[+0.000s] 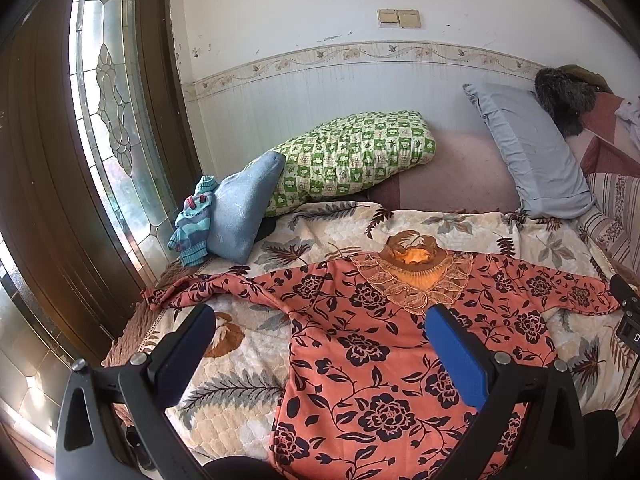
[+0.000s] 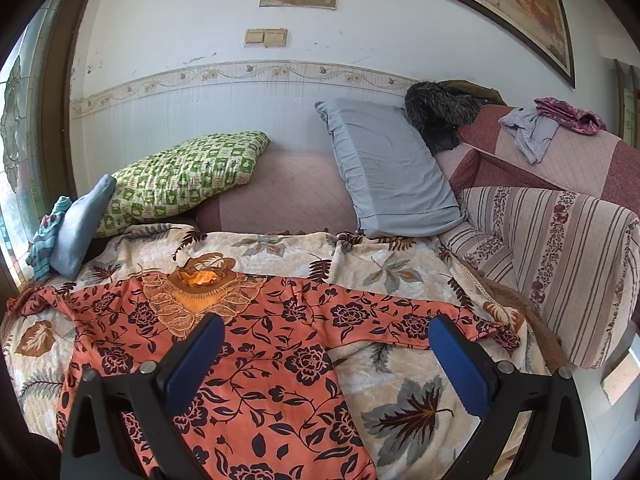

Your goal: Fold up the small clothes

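An orange blouse with dark flowers (image 1: 360, 344) lies flat on the leaf-print bedspread (image 1: 248, 364), sleeves spread, lace collar (image 1: 416, 280) at the far side. It also shows in the right wrist view (image 2: 264, 364). My left gripper (image 1: 320, 320) is open and empty, hovering above the blouse's left side. My right gripper (image 2: 326, 330) is open and empty, above the blouse's right side near the right sleeve (image 2: 400, 320). Part of the right gripper shows at the left wrist view's right edge (image 1: 626, 308).
A green checked pillow (image 1: 352, 156), a blue pillow (image 1: 532, 148) and a folded light-blue cloth with a striped garment (image 1: 196, 220) lie at the bed's head. A striped sofa arm (image 2: 560, 264) stands at the right. A glass-panelled door (image 1: 108, 120) is at the left.
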